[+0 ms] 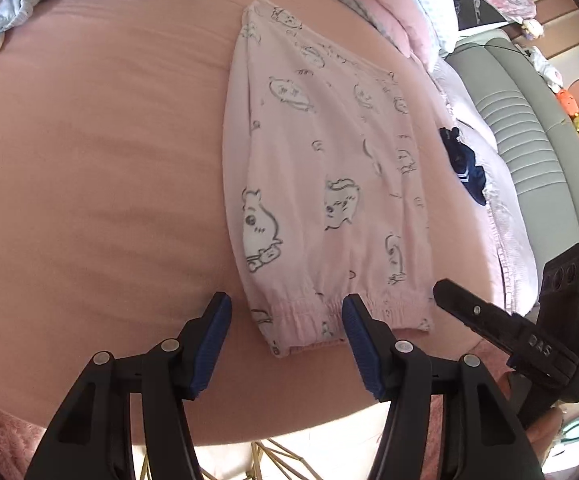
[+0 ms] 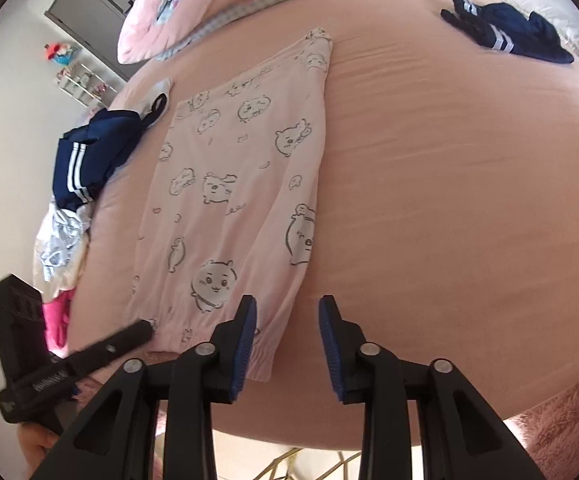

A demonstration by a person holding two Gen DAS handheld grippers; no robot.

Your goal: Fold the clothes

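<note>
A pink bed fills both wrist views, its sheet lightly rippled. Down its middle lie the pink pajama pants, printed with cartoon animals and folded lengthwise into a long strip; their long axis runs from the near edge of the bed away toward the piled pink bedding at the far end, with the gathered elastic band nearest the cameras. A navy garment with white stripes is heaped by the bed's left edge, and a smaller navy piece lies well apart near the far right; what either one is cannot be made out. The fisheye rim cuts off the bed's edges, and the far end of the pants is too bent by the lens to read.

The left gripper hangs over the band with its jaws apart, released; one blue pad overlaps the band's edge, and whether it touches cloth cannot be told. The right gripper is likewise released, jaws apart at the band's right corner, one pad over the cloth and the other over bare sheet.
</note>
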